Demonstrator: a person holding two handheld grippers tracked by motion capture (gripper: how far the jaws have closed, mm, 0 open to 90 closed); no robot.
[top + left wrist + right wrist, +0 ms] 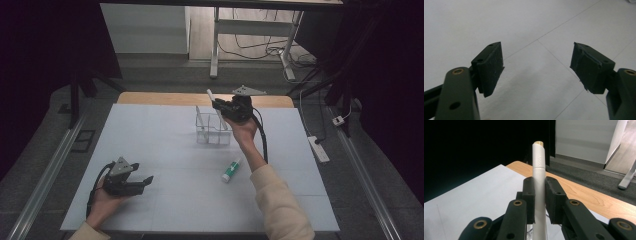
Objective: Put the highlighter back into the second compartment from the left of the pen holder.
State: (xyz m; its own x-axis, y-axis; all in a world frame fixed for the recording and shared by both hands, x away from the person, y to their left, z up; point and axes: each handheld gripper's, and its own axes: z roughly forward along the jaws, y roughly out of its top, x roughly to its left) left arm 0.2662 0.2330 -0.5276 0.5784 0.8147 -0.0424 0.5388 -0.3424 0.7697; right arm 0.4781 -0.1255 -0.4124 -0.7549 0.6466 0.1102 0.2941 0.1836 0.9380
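My right gripper (218,103) is raised above the far middle of the table, shut on a slim white pen-like tube (539,180) that stands between its jaws, tip (209,93) pointing up and away. Just below it stands a clear plastic organizer box (212,129). A small white tube with a green cap (231,170) lies on the white table sheet (165,150) nearer the person. My left gripper (145,181) rests low at the near left, open, with bare table between its pads (491,67).
The wooden table edge (165,98) shows beyond the white sheet. Desk legs and cables (260,47) stand on the floor behind. A power strip (318,148) lies on the floor to the right.
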